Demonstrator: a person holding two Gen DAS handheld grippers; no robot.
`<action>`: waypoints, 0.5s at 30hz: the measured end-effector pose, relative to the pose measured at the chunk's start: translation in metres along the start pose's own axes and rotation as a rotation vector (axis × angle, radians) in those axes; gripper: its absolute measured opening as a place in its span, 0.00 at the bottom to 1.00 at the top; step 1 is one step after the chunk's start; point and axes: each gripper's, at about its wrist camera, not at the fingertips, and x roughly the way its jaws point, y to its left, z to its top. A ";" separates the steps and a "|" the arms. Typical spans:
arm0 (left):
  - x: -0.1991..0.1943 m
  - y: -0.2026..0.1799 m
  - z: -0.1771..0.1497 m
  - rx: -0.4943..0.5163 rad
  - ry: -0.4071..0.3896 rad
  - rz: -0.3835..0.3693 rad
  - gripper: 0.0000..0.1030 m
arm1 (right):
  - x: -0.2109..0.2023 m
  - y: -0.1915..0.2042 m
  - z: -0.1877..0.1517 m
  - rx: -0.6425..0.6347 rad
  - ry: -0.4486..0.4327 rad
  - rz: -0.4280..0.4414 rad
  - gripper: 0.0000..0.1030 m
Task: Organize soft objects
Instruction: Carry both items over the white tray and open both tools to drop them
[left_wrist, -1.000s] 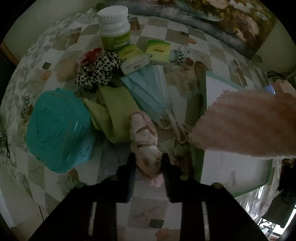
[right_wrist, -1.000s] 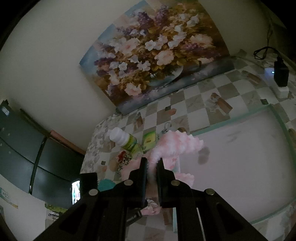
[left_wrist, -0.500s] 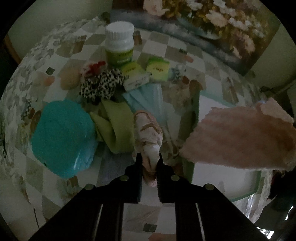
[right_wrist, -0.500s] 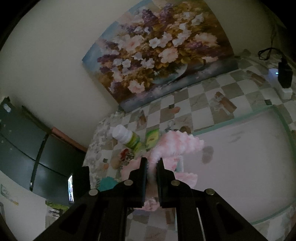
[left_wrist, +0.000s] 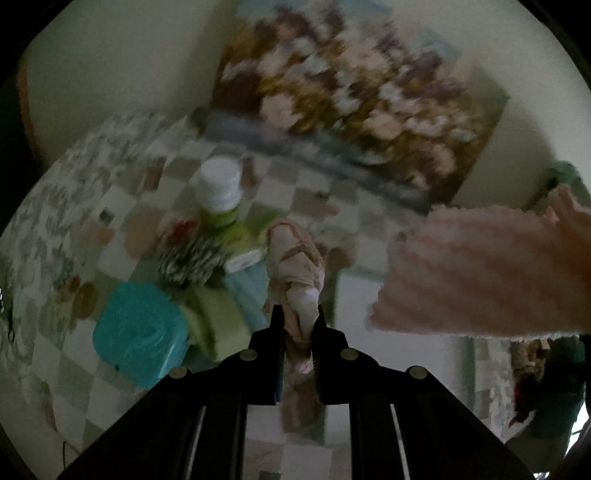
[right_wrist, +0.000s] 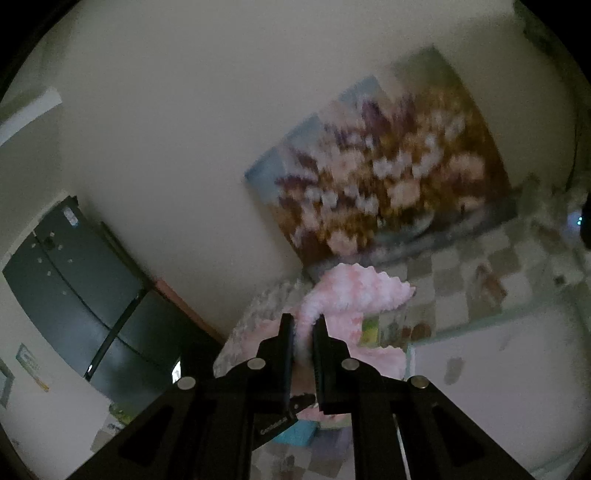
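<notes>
Pinching a pale pink, tan-strapped soft item (left_wrist: 295, 273), the left gripper (left_wrist: 297, 317) has its jaws narrowed tight on it above the cluttered left part of the tabletop (left_wrist: 122, 206). The right gripper (right_wrist: 303, 328) is clamped just as narrowly on a fluffy pink cloth (right_wrist: 354, 291), held up off the table. The white-capped bottle (left_wrist: 219, 192) has a green label, seemingly printed but too blurred to read.

From my left camera, the bottle (left_wrist: 218, 190) stands at the back of the counter (left_wrist: 122, 206), before the painting (left_wrist: 354, 96) on the wall. Nearer me lies the scrunchie (left_wrist: 192, 258), then the lidded box (left_wrist: 138, 332) at left with the folded cloth (left_wrist: 214, 321) just beside it on the right.
</notes>
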 end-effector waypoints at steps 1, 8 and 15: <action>-0.004 -0.007 0.001 0.018 -0.019 -0.012 0.12 | -0.008 0.001 0.003 -0.007 -0.024 -0.007 0.10; -0.015 -0.060 -0.005 0.164 -0.073 -0.075 0.13 | -0.052 -0.009 0.018 -0.050 -0.146 -0.167 0.10; 0.003 -0.109 -0.021 0.273 -0.039 -0.114 0.13 | -0.067 -0.046 0.027 -0.002 -0.179 -0.336 0.10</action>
